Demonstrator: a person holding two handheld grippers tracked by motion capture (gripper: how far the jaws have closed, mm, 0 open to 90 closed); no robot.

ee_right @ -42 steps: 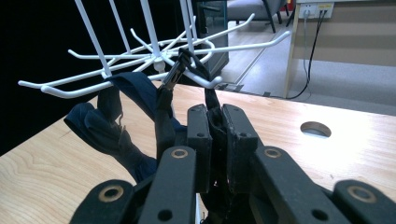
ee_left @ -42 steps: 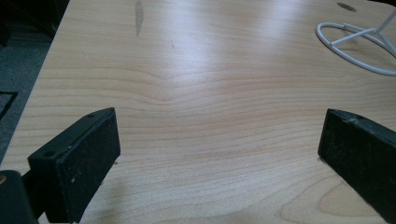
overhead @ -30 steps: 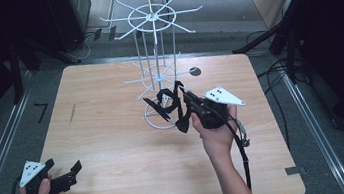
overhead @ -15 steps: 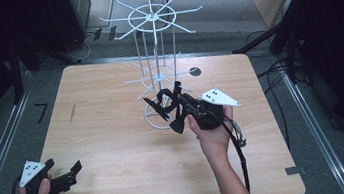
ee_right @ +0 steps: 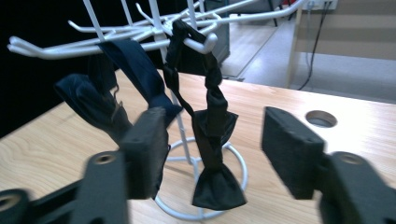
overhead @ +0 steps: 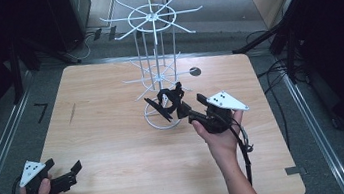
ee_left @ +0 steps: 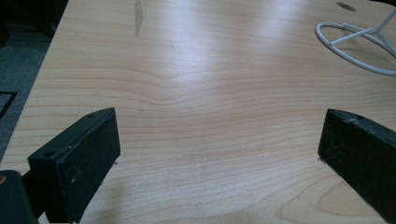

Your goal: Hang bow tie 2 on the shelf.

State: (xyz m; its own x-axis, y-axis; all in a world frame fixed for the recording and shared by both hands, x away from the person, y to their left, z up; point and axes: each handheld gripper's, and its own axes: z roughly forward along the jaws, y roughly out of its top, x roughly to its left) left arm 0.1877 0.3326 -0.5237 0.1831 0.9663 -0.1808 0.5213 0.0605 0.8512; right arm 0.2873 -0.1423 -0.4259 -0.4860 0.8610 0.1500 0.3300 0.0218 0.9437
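Bow tie [ee_right: 212, 140] in black hangs by its strap from a hook on the lower tier of the white wire rack [overhead: 159, 73], dangling over the rack's ring base near the middle of the surface [overhead: 117, 154].

Going left to right: at the near left edge the left hand-held gripper [overhead: 69, 173] rests low over bare wood, jaws wide apart with nothing between them, well apart from the rack. At the centre stands the rack, with a second dark blue fabric piece [ee_right: 135, 70] draped over a neighbouring hook. To the right, the right hand-held gripper [overhead: 174, 108] points at the hanging tie; its jaws have just been opening and now stand apart, the tie in the gap between the pads without either pressing on it.

The risk, as I judge it, is in the pull-back. The strap sits close to the upturned tip of the hook, so a pad brushing the fabric on the way out could lift it off and drop the tie. The left pad also sits just beside the blue piece, so a snag there could drag that one loose or rock the light rack
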